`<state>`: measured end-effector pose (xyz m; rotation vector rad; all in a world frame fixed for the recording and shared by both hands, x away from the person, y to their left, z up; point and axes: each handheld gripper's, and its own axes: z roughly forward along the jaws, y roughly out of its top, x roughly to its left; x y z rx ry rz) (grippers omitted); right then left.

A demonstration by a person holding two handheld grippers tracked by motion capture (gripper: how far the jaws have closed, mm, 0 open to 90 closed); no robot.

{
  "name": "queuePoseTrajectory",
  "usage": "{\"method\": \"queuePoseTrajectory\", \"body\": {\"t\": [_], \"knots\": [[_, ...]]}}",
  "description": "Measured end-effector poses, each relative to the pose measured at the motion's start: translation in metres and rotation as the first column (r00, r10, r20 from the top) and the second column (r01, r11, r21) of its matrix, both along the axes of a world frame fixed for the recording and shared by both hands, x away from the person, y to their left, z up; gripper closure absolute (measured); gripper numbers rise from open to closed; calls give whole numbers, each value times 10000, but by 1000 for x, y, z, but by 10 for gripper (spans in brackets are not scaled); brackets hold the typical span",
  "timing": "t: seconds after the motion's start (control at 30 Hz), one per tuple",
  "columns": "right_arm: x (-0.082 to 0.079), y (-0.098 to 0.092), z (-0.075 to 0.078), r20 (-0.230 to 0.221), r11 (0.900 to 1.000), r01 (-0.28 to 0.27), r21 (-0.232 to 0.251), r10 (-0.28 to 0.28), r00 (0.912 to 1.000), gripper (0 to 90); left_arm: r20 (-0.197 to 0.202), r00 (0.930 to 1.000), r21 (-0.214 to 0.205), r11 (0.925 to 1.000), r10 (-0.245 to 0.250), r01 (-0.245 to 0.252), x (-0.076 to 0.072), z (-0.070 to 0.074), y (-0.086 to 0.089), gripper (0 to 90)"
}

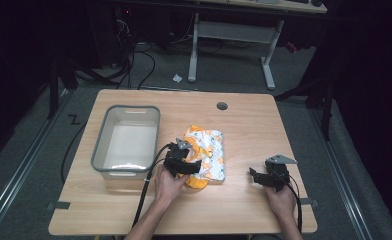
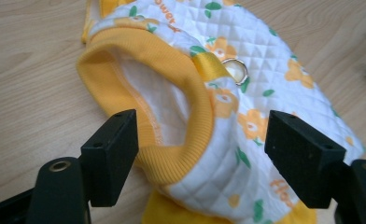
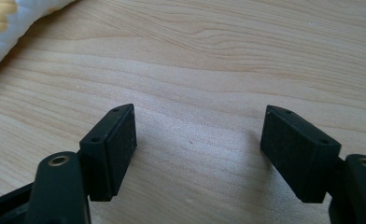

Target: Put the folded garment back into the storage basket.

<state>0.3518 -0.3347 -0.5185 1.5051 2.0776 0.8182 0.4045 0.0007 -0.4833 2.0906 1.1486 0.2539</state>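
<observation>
Left gripper (image 2: 200,154) gapes wide around the garment's (image 1: 206,150) yellow cuff (image 2: 172,93), unpinched, to grab it; right gripper (image 3: 197,156) idles wide at 4 o'clock; bin (image 1: 100,150) at 9.

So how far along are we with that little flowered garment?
The folded garment lies on the table beside the bin. The left claw stands open around its yellow collar, not gripping. The right claw rests open. Gripping remains; moving it binward probably follows.
</observation>
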Motion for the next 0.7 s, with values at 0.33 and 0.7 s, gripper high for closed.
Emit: {"method": "queuePoseTrajectory", "body": {"t": [0.33,0.7], "knots": [[0,0,0,3,10000,-4,-1,4,10000,271,-596,9976,234,9991,364,-350,29,-14,-7,212],[0,0,0,5,10000,-5,-2,5,10000,272,-800,9943,356,9971,703,-676,44,-24,-10,177]]}}
